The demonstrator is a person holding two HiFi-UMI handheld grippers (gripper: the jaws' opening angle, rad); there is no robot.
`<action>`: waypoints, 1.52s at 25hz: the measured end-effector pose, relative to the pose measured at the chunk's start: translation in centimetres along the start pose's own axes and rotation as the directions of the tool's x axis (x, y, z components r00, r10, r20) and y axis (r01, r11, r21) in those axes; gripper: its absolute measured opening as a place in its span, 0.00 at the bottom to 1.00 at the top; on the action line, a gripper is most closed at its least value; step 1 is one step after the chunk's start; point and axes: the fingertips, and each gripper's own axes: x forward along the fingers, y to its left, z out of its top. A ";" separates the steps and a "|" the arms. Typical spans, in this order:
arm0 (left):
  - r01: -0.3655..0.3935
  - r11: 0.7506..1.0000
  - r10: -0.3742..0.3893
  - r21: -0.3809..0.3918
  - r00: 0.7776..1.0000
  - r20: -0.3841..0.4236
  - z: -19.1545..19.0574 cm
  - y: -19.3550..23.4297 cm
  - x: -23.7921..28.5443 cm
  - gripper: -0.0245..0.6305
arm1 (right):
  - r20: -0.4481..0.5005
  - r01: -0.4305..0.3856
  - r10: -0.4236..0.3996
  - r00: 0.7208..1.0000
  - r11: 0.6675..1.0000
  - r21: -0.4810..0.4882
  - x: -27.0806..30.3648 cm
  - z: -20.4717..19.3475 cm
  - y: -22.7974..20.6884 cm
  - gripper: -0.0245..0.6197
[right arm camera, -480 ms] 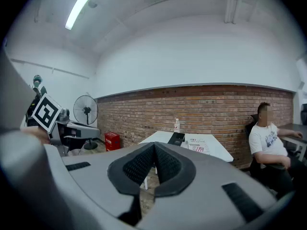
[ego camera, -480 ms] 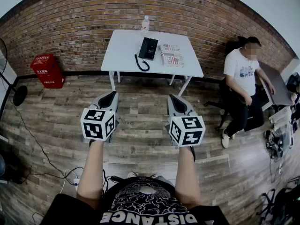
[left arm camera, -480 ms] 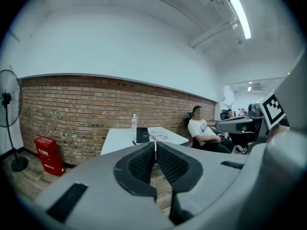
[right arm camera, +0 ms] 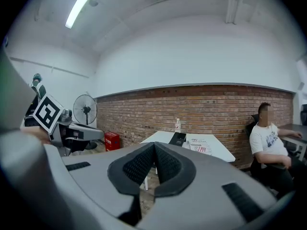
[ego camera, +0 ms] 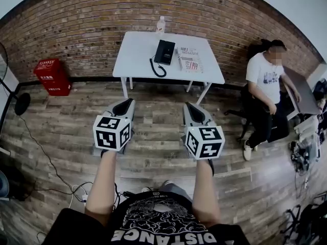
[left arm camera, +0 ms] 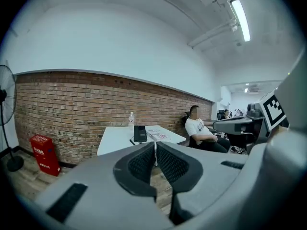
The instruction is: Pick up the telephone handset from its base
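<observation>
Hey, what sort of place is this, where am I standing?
Most likely an office or studio workroom: a brick wall, a white table with a telephone and papers on it, and a person seated by a desk.

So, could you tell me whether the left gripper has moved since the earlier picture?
Yes, slightly: the left gripper has drifted rightward, away from the red crate.
</observation>
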 end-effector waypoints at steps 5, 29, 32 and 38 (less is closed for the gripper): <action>0.012 1.000 -0.012 0.002 1.000 0.001 0.1 0.6 1.3 0.06 | -0.003 -0.007 0.007 1.000 1.000 -0.003 1.6 0.0 0.0 0.04; 0.000 1.000 0.000 -0.023 1.000 -0.029 3.4 6.6 19.4 0.26 | -0.036 -0.055 0.056 0.998 0.998 0.018 18.9 1.1 -9.9 0.04; 0.005 1.000 -0.006 -0.018 0.999 -0.048 3.8 7.2 22.6 0.30 | -0.047 -0.067 0.068 0.997 0.998 0.020 21.7 1.2 -11.7 0.04; -0.017 1.000 0.015 -0.020 0.998 -0.066 4.7 8.5 27.8 0.34 | -0.053 -0.087 0.089 0.995 0.996 0.026 26.2 1.7 -15.2 0.04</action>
